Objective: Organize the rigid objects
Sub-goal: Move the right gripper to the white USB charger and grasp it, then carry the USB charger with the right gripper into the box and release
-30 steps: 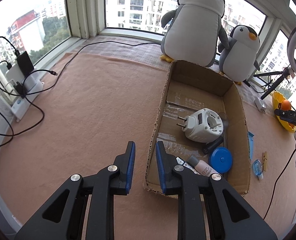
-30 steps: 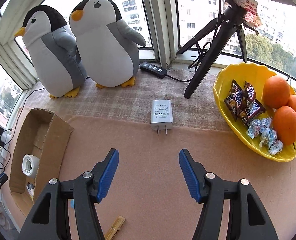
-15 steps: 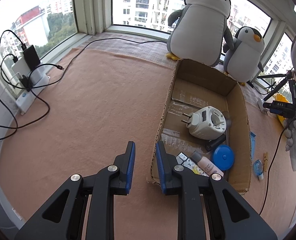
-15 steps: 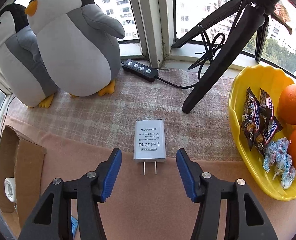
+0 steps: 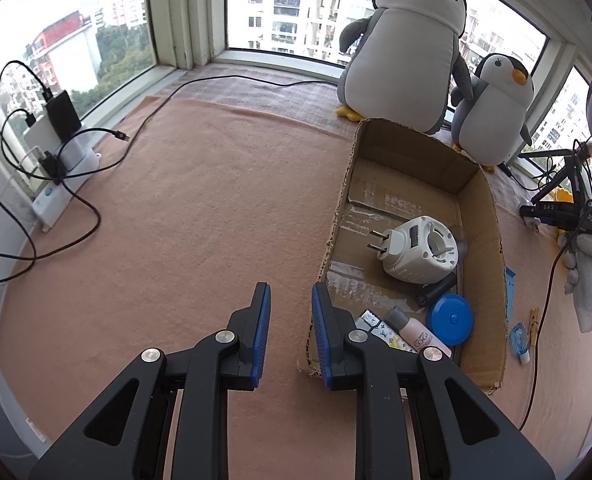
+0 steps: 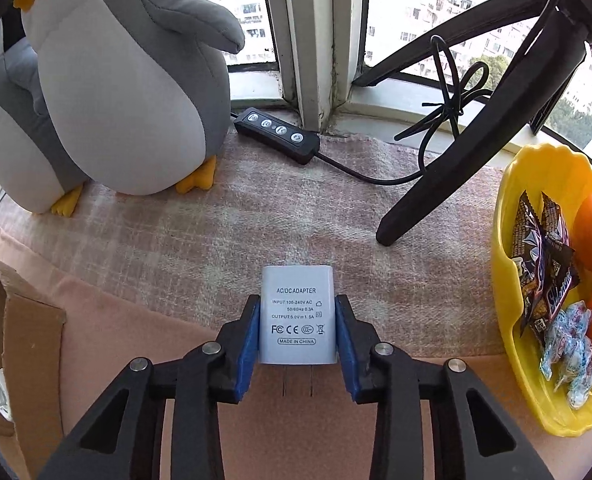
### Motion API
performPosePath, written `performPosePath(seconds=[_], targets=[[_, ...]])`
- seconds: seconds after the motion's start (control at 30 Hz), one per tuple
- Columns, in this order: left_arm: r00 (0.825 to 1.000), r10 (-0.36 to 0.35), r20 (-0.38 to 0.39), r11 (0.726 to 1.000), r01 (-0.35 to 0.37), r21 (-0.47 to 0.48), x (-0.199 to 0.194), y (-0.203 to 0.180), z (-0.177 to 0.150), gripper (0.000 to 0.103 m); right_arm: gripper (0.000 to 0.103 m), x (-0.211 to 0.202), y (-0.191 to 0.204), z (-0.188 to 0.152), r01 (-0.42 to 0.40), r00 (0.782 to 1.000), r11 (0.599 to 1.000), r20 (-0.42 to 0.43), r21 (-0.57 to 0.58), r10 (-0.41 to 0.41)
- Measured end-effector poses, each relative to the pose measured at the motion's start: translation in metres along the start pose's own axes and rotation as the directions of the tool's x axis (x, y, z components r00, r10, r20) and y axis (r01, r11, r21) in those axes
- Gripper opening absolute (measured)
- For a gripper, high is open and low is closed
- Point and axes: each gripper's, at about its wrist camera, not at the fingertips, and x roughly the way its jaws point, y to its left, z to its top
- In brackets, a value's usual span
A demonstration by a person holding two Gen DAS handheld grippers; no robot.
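A white AC/DC adapter (image 6: 297, 316) lies flat on the cloth, prongs toward me. My right gripper (image 6: 297, 322) is shut on the adapter, a blue pad against each side. An open cardboard box (image 5: 492, 216) lies on the pink cloth; it holds a white round plug adapter (image 5: 420, 250), a blue disc (image 5: 450, 319), a small bottle (image 5: 416, 332) and a black item. My left gripper (image 5: 291, 312) hovers by the box's near left corner, jaws a narrow gap apart and empty. The box edge also shows in the right wrist view (image 6: 27, 344).
Two plush penguins (image 5: 416, 48) stand behind the box, seen close in the right wrist view (image 6: 127, 92). A yellow bowl (image 6: 508, 208) with oranges and sweets is right. A tripod leg (image 6: 448, 176) and black remote (image 6: 275, 134) lie ahead. Power strip and cables (image 5: 51, 152) are left.
My right gripper moved forward to the adapter and closed its jaws on it. My left gripper drew back and up slightly from the box, its jaws unchanged.
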Motion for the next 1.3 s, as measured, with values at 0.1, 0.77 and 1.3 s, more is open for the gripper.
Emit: performPosePath(seconds=[0.1,0.77,1.3], targets=[[1.000,-0.001,-0.006,1.000,0.001,-0.006,0.004,0.002,0.000,0.019,0.032,-0.001,0.001,-0.001,0.012,1.000,1.000,0.004,-0.017,-0.012],[0.999,-0.049,-0.016,0.998,0.050,0.027,0.019,-0.004,0.007,0.035,0.032,-0.092,0.055,-0.067,-0.107,0.988,0.989,0.100,-0.100,0.117],[0.996,-0.075,-0.036,0.995,0.078,0.068,0.043,-0.018,0.015,0.035,0.032,-0.170,0.141,-0.104,-0.258,0.945,0.936,0.138,-0.240,0.296]])
